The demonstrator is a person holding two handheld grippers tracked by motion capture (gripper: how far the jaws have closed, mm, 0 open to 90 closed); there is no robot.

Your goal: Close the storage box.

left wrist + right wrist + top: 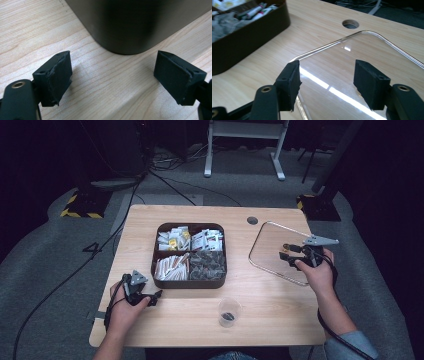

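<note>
A dark brown divided tray (189, 283) holds sachets and packets in its compartments at the table's middle. To its right a clear flat lid (272, 245) lies on the wood. My right gripper (285, 254) hovers over the lid's near part, open; in the right gripper view the gripper (327, 72) has nothing between its pads, and the lid (367, 50) lies beneath. My left gripper (156, 297) rests by the tray's front left corner, open. In the left gripper view the gripper (112, 67) faces the tray's rounded corner (125, 25) over bare wood.
A small clear plastic cup (229, 312) with something dark inside stands near the front edge, below the tray. A round cable hole (252, 220) sits at the back of the table. Cables and stand legs lie on the floor beyond.
</note>
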